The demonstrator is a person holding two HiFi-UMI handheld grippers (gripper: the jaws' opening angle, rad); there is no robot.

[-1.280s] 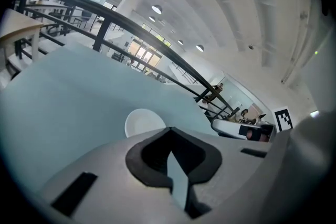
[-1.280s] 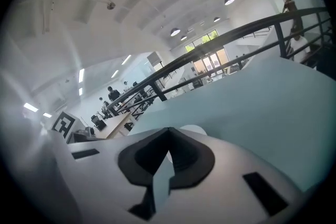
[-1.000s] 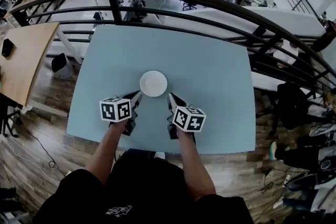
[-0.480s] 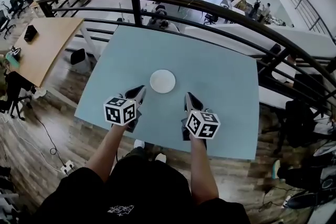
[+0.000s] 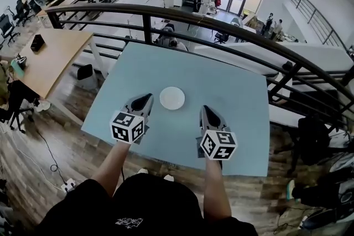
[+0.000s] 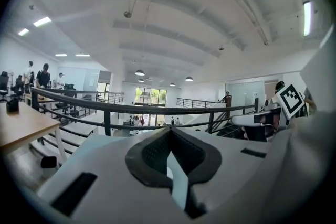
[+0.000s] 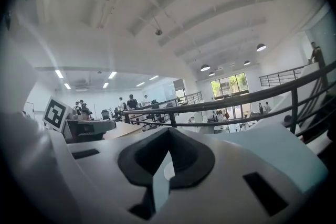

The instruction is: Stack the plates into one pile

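A small pile of white plates (image 5: 172, 98) sits near the middle of the light blue table (image 5: 227, 83). My left gripper (image 5: 141, 101) is held above the table just left of the pile, apart from it, with its jaws shut and empty. My right gripper (image 5: 208, 112) hangs to the right of the pile, a little nearer to me, and is also shut on nothing. In the left gripper view the left gripper (image 6: 169, 131) points almost level towards the railing. The right gripper (image 7: 168, 131) does the same in the right gripper view.
A dark metal railing (image 5: 221, 18) curves round the table's far and right sides, with a lower floor and people beyond it. A wooden table (image 5: 50, 58) stands at the left. Wooden floor lies between the two tables.
Both grippers have risen off the table and drawn slightly back and apart from the plate pile. The pile has stayed where it was. The head view has tilted up.
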